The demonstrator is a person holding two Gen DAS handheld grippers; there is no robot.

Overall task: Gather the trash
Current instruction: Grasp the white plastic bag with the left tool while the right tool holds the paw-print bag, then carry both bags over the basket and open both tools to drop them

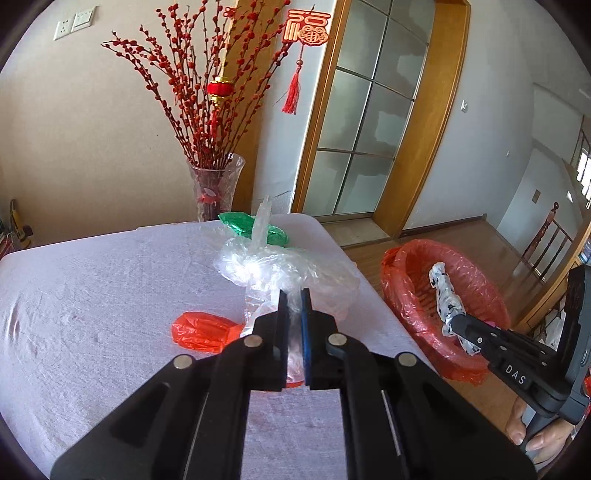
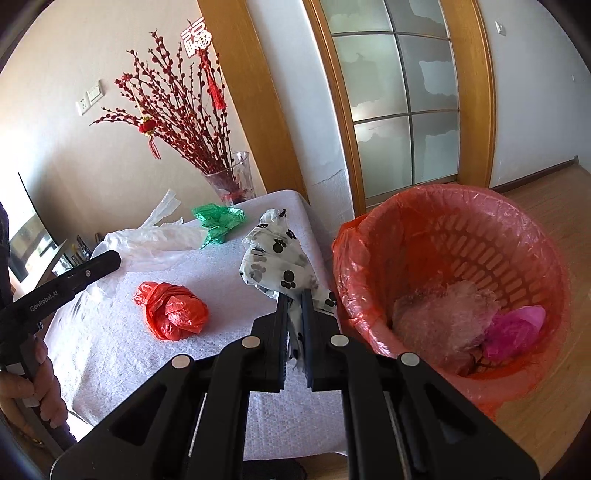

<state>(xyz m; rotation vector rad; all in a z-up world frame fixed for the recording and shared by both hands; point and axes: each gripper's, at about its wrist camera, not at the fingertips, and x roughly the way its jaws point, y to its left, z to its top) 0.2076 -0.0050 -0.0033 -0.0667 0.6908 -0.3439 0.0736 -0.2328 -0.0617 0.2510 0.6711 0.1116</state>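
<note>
White cloth-covered table [image 1: 92,295] in a lived-in room, wooden floor to its right. Nearest in the left wrist view: left gripper [image 1: 294,308], jaws closed on a fold of a clear plastic bag [image 1: 280,269], its knotted bulk bunched just beyond the fingertips and a twisted tail standing upright. Just left of it, loose on the cloth, a crumpled red plastic bag [image 1: 203,330]; farther back near the table's far edge, a green plastic bag [image 1: 240,225]. In the right wrist view: right gripper [image 2: 294,308], jaws clamped on a paw-print plastic bag [image 2: 280,258], long axis running away from the fingers, held off the table's right edge. Immediately right of that bag and lower, on the floor, a red-lined waste basket [image 2: 354,258] with a pale wad and a pink bag already inside. Right hand clearly nearer the basket; likely next move a short carry rightward over the rim, the left load to cross the table corner. Beyond, a glass vase of red berry branches [image 1: 216,184], a red knot ornament [image 1: 306,33], frosted-glass door [image 1: 369,122].
</note>
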